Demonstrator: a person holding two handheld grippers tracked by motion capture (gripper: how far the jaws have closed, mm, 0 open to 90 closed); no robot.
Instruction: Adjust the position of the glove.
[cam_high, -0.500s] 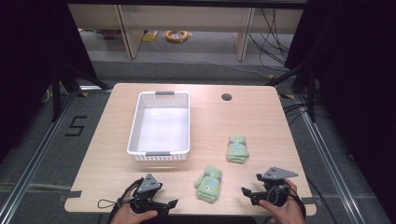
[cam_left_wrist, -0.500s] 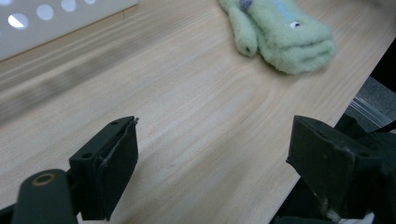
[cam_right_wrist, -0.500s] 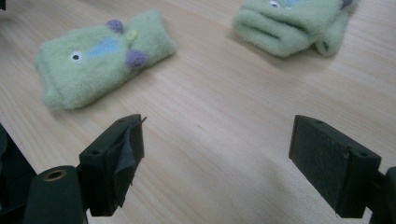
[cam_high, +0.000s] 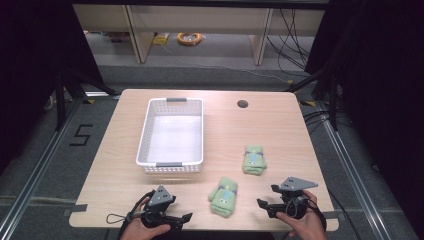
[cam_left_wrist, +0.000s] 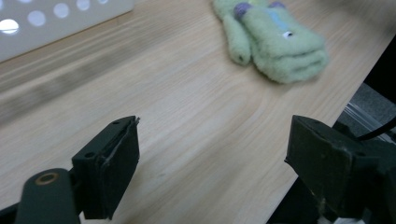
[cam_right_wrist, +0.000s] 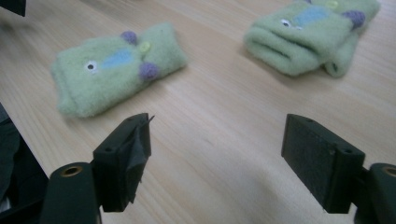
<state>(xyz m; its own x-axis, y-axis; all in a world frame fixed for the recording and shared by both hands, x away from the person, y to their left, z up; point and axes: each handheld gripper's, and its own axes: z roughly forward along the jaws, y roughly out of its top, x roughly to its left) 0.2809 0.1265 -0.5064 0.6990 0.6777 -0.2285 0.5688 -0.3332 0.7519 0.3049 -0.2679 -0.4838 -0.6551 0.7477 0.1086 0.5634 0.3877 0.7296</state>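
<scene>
Basically pre-grasp, nothing held. Pale wood-grain counter (cam_high: 280, 130); white perforated plastic basket (cam_high: 172, 134) looks empty, upper left. Two fuzzy green folded mittens lie flat: one (cam_high: 224, 196) between the tongs near the front edge, one (cam_high: 254, 160) just behind. Left tongs (cam_high: 176, 220) and right tongs (cam_high: 266, 206) both gape. Likely next: close on the near mitten; soft fleece needs a deep bite.

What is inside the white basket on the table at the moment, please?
Nothing: the white basket shows only its own bare white floor in the high view. Both green mittens lie outside it on the table. The near wall hides a thin strip of the floor behind it.
</scene>
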